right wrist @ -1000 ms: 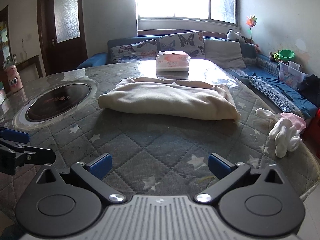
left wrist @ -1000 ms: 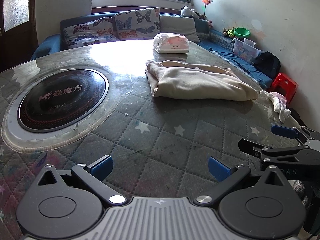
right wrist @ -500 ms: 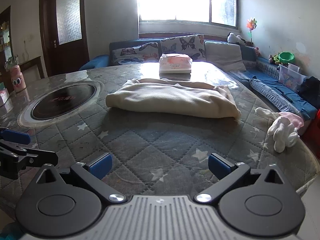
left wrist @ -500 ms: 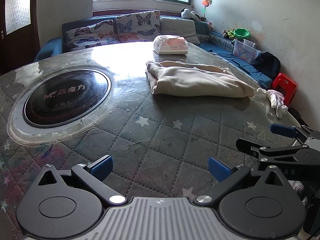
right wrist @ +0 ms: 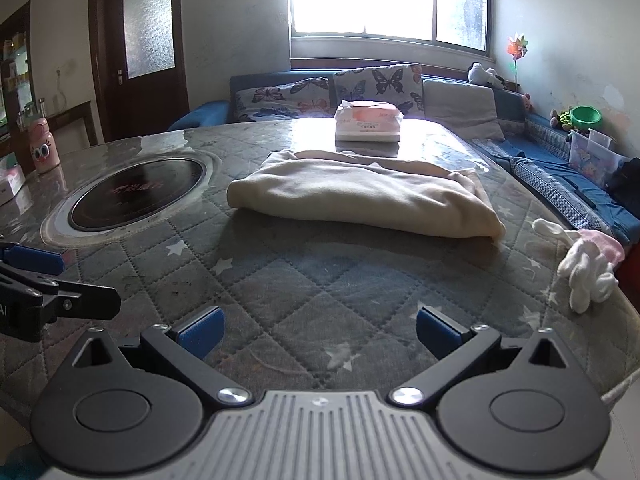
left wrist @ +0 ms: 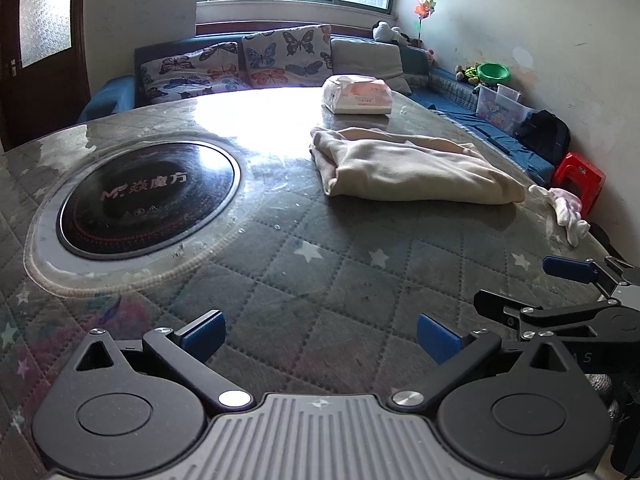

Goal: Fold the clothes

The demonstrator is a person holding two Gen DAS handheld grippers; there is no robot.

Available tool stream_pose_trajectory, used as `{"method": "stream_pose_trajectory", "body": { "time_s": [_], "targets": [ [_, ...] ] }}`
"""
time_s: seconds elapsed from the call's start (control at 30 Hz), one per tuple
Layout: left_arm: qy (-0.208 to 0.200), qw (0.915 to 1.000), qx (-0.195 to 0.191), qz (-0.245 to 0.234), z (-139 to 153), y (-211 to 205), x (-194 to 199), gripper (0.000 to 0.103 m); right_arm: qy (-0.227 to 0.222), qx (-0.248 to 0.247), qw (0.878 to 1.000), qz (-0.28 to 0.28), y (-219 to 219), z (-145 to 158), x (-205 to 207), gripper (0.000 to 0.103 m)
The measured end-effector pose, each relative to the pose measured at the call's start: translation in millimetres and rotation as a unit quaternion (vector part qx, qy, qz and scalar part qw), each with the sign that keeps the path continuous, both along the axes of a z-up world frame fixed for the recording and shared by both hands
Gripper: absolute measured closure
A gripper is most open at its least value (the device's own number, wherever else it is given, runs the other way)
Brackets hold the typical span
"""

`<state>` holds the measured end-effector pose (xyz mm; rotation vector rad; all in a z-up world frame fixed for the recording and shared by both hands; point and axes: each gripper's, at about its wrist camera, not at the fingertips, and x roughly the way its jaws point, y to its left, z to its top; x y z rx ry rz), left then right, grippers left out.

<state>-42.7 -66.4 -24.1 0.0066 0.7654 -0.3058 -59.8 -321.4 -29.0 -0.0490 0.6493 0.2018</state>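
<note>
Cream garment [right wrist: 360,196] folded into a thick, rumpled bundle, centre frame; left gripper [left wrist: 320,332] and right gripper [right wrist: 318,330] spread wide, empty.

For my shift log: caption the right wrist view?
Open right gripper faces folded cream garment on quilted table; nothing held.

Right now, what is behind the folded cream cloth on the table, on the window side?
Behind the folded cream cloth lies a white and pink tissue pack on the table, apart from the cloth. Farther back is the sofa. What lies under the cloth is hidden.
</note>
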Motion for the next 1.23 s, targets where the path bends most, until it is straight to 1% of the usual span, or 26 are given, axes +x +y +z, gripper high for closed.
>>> {"method": "stream_pose_trajectory", "body": {
  "time_s": [0.23,0.57,1.0,1.23],
  "targets": [
    [0.007,0.9999,0.002,0.007,0.6,-0.6,17.0,0.0,0.01,0.003,1.0,0.003,-0.7,-2.1,19.0,0.0],
    [0.017,0.9997,0.009,-0.012,-1.1,-13.9,35.8,0.0,0.017,0.005,1.0,-0.013,-6.7,-4.0,34.7,0.0],
    [0.016,0.9995,0.022,-0.017,-3.5,-27.8,60.8,0.0,0.023,0.01,0.999,-0.039,-15.9,-4.8,60.3,0.0],
    [0.006,0.9996,0.025,-0.013,-4.2,-34.1,69.6,0.0,0.028,0.011,0.998,-0.045,-19.5,-7.7,68.8,0.0]
  ]
}}
